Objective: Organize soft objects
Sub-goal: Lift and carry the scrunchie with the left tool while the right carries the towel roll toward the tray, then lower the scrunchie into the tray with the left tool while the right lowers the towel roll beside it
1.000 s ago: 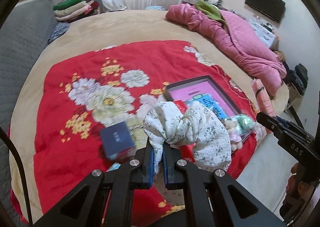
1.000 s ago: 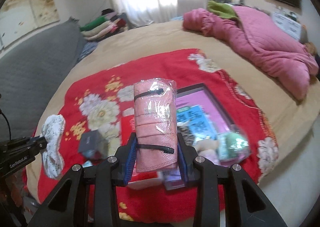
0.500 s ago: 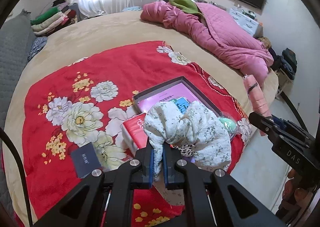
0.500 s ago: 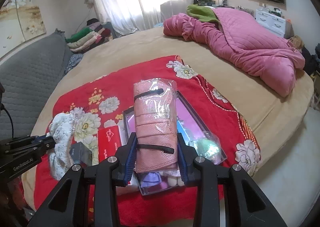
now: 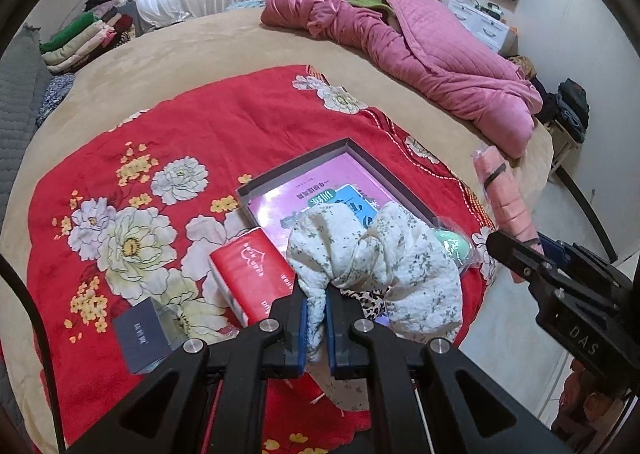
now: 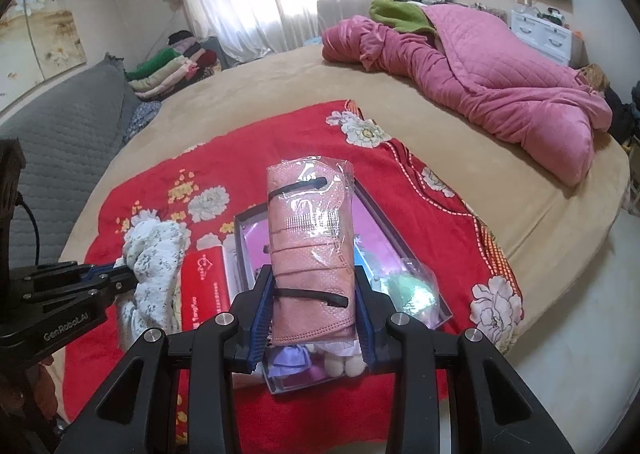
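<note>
Left wrist view: the left gripper (image 5: 317,328) is seen clamped tight on a bunched white floral cloth (image 5: 376,266), a fold of which is pinched between the blue pads while the rest is carried above the near end of an open shallow box (image 5: 298,168). The box is laid on a red floral blanket (image 5: 224,122) spread over a tan bed (image 5: 224,38). A pink printed sheet and a blue packet are seen inside the box, and a green item in clear wrap (image 5: 452,244) lies at its right near corner. A red tissue pack (image 5: 254,272) is set just left of the box, and a dark blue small box (image 5: 140,336) lies further left, nearer the camera. A pink quilt (image 5: 432,58) is heaped at the far right of the bed.

In the right wrist view, the right gripper (image 6: 314,304) is closed partway on a rolled pink cloth in clear plastic wrap (image 6: 310,246), which is held upright between the pads, above the box. The floral cloth and the left gripper are seen at the left, over the red pack. Small plush items are visible in the near end of the box, below the roll.
</note>
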A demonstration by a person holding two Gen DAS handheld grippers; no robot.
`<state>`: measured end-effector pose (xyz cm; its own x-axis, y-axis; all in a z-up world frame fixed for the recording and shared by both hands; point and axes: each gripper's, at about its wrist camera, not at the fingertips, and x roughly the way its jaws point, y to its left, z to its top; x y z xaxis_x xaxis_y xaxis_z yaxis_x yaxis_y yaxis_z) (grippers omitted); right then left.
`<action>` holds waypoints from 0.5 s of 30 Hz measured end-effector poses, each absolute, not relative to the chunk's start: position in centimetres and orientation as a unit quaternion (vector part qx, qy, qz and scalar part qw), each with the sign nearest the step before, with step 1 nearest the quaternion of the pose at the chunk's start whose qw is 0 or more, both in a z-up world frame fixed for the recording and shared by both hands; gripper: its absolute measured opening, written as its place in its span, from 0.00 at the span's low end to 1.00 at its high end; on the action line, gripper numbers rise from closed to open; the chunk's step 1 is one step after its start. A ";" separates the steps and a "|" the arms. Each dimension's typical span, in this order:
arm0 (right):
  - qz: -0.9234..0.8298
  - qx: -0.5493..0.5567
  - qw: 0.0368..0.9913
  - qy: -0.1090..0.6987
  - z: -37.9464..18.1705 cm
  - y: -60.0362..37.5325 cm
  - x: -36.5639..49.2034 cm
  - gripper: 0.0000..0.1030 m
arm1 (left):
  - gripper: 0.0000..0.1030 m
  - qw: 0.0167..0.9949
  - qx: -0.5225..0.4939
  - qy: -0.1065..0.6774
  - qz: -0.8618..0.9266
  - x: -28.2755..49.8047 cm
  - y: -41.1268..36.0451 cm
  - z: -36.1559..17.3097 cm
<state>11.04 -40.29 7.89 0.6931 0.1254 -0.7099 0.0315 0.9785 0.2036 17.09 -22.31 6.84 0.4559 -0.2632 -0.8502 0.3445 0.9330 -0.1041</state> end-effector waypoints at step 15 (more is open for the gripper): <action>0.025 0.117 0.889 0.442 2.4 -41.6 13.2 0.37 | 0.07 0.811 0.044 0.549 -0.198 20.9 -25.6 0.8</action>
